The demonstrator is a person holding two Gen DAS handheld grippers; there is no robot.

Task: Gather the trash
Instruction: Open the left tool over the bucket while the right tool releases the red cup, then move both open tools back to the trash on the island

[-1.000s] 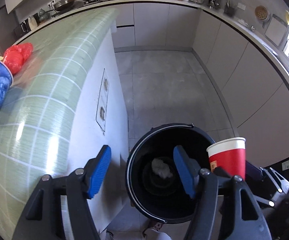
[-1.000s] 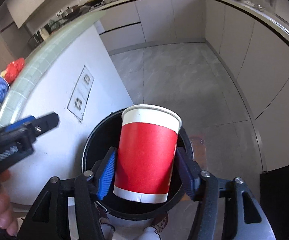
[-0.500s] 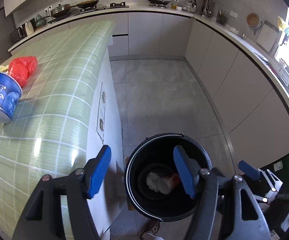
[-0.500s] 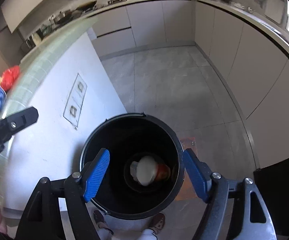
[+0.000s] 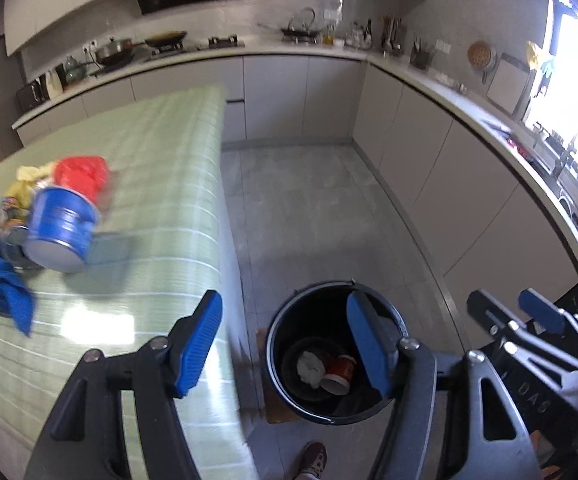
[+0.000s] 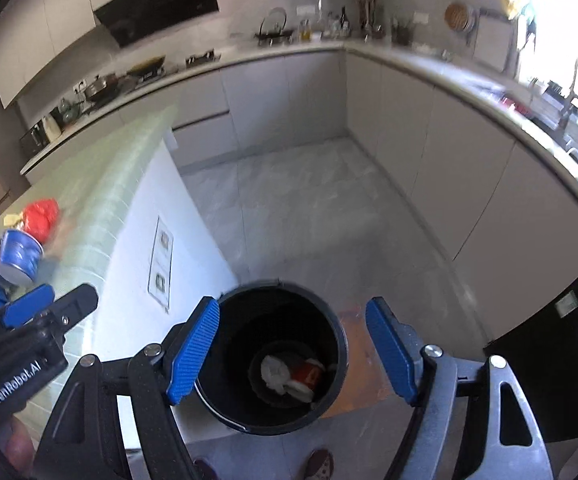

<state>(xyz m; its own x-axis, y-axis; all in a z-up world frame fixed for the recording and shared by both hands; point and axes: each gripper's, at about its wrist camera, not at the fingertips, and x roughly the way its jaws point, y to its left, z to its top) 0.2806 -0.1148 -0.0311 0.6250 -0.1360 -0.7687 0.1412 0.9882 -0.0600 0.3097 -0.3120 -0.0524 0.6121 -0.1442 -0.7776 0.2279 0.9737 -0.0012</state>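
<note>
A black bin (image 5: 285, 336) (image 6: 329, 320) stands on the floor beside the island. In its bottom lie a red paper cup (image 5: 339, 370) (image 6: 307, 374) and a crumpled white tissue (image 5: 309, 366) (image 6: 273, 372). My right gripper (image 6: 293, 350) hangs open and empty high above the bin. The left gripper (image 5: 285, 346) is also open with nothing between its fingers, over the island's edge. On the green tiled island top (image 5: 161, 184) remain a blue cup on its side (image 5: 59, 232) (image 6: 17, 256), a red bag (image 5: 81, 174) (image 6: 41, 216), a blue cloth (image 5: 7, 294) and yellow wrappers (image 5: 25, 184).
Grey cabinets (image 5: 429, 168) and a counter with pots and utensils run along the back and right walls. The tiled floor (image 6: 309, 208) lies between them and the white island side (image 6: 157, 216). A person's shoes (image 6: 321, 464) stand just below the bin.
The right gripper let go of the red cup, which dropped into the bin onto the tissue. Both grippers have since risen, and the bin looks smaller.
</note>
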